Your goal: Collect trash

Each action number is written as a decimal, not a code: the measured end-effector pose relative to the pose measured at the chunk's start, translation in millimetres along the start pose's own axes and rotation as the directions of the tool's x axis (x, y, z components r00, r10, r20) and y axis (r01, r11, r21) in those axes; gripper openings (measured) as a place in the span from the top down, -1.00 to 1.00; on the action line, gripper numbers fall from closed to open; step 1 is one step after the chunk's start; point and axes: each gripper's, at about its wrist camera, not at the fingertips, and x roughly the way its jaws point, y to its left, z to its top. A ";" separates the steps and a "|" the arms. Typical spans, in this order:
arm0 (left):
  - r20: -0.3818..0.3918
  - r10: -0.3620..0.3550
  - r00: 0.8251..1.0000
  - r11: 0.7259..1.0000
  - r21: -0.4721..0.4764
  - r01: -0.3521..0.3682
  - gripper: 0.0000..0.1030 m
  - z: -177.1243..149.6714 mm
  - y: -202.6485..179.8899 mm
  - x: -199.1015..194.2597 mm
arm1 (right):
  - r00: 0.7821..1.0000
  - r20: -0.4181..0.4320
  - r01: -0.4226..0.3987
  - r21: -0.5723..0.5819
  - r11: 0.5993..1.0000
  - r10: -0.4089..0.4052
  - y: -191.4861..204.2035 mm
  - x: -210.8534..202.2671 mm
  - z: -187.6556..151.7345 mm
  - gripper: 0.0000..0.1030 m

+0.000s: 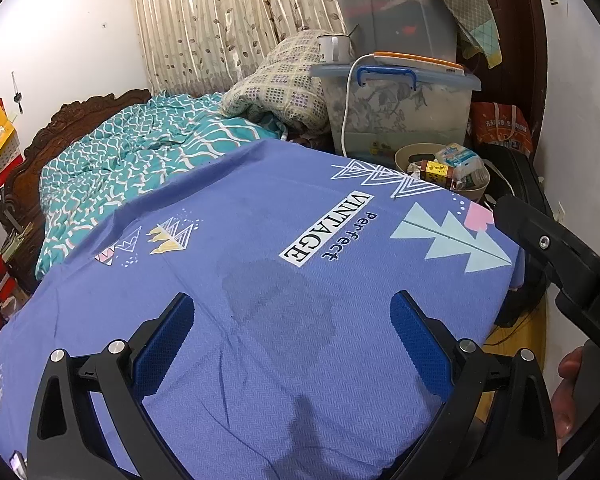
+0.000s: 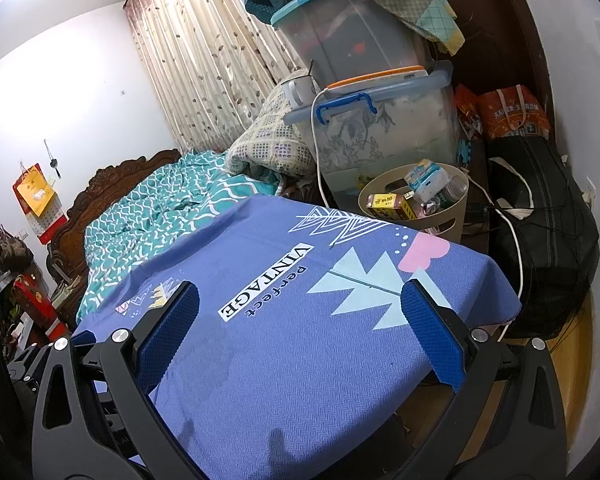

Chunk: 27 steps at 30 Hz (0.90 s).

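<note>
Blue sheet (image 2: 284,360) bare; beige bin (image 2: 440,224) brimful of wrappers.

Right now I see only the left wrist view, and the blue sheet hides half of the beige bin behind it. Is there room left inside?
Observer: Little. In the right wrist view the beige bin is filled to about its rim: a yellow box, a white-blue packet and a clear bottle show on top.
Operator: Is my right gripper open? I see only its body.
Observer: Yes. The right gripper has its jaws wide apart with nothing between them, above the blue sheet.
Operator: Does the bin have a handle?
Observer: Yes, an oval handle slot in the wall facing the gripper.
</note>
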 end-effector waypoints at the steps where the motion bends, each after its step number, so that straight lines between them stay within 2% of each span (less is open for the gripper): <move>1: -0.001 0.001 1.000 1.000 0.000 -0.001 -0.84 0.3 -0.1 0.1 | 1.000 0.000 0.000 0.000 1.000 0.000 0.1 0.0 0.0 -0.93; 27: -0.004 -0.003 1.000 1.000 0.003 0.003 -0.84 -2.3 -0.6 1.3 | 1.000 -0.004 -0.002 0.000 1.000 0.002 1.8 -0.1 -4.0 -0.93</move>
